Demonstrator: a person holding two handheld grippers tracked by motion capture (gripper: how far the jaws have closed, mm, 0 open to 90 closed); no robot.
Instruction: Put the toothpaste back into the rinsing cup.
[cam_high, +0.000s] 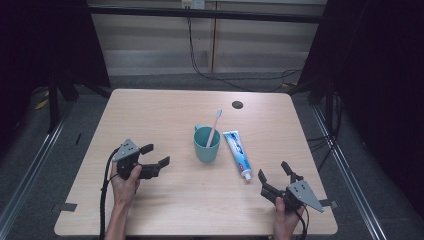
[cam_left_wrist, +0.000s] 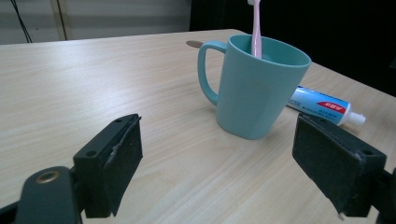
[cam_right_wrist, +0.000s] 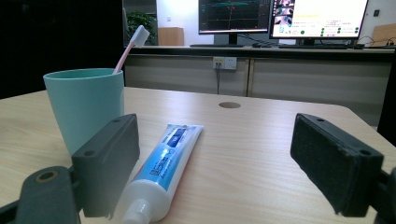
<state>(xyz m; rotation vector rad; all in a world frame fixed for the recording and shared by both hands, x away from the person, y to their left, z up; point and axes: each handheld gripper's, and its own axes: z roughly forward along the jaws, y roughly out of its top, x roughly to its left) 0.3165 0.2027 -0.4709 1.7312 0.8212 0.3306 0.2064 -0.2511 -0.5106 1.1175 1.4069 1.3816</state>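
While both tongs sit released on the worktop (cam_high: 150, 115), the left tongs (cam_high: 156, 155) at 8 o'clock and the right tongs (cam_high: 274, 174) at 4 o'clock grasp nothing. At centre stands a teal mug (cam_high: 206, 145) holding a pink toothbrush (cam_high: 215, 126), with a toothpaste tube (cam_high: 238, 153) lying just beside it at 3 o'clock.

A teal mug (cam_high: 207, 145) stands upright mid-table holding a pink toothbrush (cam_high: 214, 127) leaning head-up, a blue-and-white toothpaste tube (cam_high: 238, 154) lying capped just beside it
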